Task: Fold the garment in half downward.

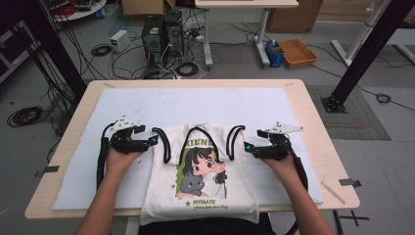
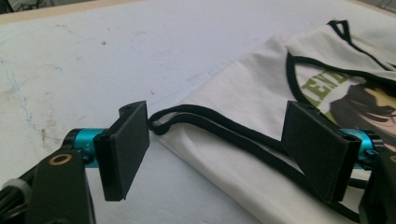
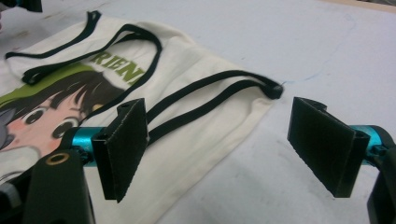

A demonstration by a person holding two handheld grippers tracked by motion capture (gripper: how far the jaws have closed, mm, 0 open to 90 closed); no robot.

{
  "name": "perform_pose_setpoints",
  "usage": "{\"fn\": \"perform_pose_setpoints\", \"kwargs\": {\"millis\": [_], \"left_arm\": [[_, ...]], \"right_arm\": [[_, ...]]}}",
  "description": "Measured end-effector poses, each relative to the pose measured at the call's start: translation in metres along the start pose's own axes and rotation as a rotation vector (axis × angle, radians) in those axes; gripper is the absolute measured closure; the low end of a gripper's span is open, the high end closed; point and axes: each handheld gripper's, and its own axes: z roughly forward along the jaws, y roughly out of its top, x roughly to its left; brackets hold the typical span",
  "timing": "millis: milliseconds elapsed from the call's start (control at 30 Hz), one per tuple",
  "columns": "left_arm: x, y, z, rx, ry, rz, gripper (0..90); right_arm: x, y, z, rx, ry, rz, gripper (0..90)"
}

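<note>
Cream tank top [image 1: 200,181], black-trimmed, printed "FRIEND" and "INTIMATE" around a cartoon girl, lies at the table's [image 1: 313,122] near edge, overhanging. Left gripper [image 1: 151,141] and right gripper [image 1: 248,146]: jaws wide apart, holding nothing.

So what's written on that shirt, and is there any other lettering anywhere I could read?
"RIEND": green capitals across the chest of the white T-shirt, first letters hidden by a fold.
"INTIMATE": green capitals under the cartoon girl, beside a small star.
A line of script below that: too small to read.
Boxes and gear on the floor behind the table: no readable lettering.
</note>
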Motion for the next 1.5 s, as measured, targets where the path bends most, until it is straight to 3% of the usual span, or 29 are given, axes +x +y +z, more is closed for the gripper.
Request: {"fn": "perform_pose_setpoints", "kwargs": {"millis": [133,233,400,567,733,833,900,967,1033,1100,1167,1233,1333,1500], "left_arm": [[0.006,0.002,0.013,0.037,-0.018,-0.017,23.5],[0.009,0.004,0.021,0.073,-0.007,0.0,23.5],[0.015,0.008,0.029,0.074,0.006,-0.018,23.5],[0.021,0.009,0.039,0.125,0.022,-0.027,23.8],[0.022,0.01,0.044,0.165,0.029,-0.043,25.3],[0.02,0.011,0.047,0.202,0.053,-0.023,30.8],[0.02,0.011,0.046,0.21,0.085,0.003,36.4],[0.021,0.011,0.045,0.198,0.092,-0.012,47.0],[0.021,0.011,0.044,0.201,0.103,0.003,57.0],[0.018,0.011,0.045,0.2,0.076,0.036,71.0],[0.015,0.012,0.047,0.201,0.072,0.058,77.4],[0.014,0.012,0.047,0.205,0.068,0.065,79.9],[0.017,0.012,0.043,0.2,0.047,0.045,82.1],[0.02,0.016,0.031,0.158,0.066,0.058,82.8]], "right_arm": [[-0.009,0.004,0.011,0.001,-0.023,0.027,20.7],[-0.017,0.007,0.025,0.058,-0.027,0.048,20.8],[-0.025,0.013,0.045,0.102,-0.054,0.032,23.8],[-0.032,0.024,0.063,0.161,-0.061,0.047,30.2],[-0.033,0.03,0.078,0.234,-0.075,-0.01,39.0],[-0.033,0.028,0.08,0.249,-0.095,-0.027,49.0],[-0.034,0.028,0.077,0.248,-0.087,-0.03,63.9],[-0.033,0.027,0.075,0.247,-0.074,-0.032,73.5],[-0.031,0.026,0.074,0.247,-0.064,-0.033,79.8],[-0.03,0.026,0.074,0.249,-0.063,-0.045,81.6],[-0.03,0.027,0.073,0.257,-0.063,-0.057,82.6],[-0.03,0.027,0.071,0.258,-0.068,-0.063,83.2],[-0.032,0.027,0.067,0.244,-0.075,-0.059,83.6],[-0.035,0.027,0.06,0.224,-0.094,-0.057,84.3]]}}
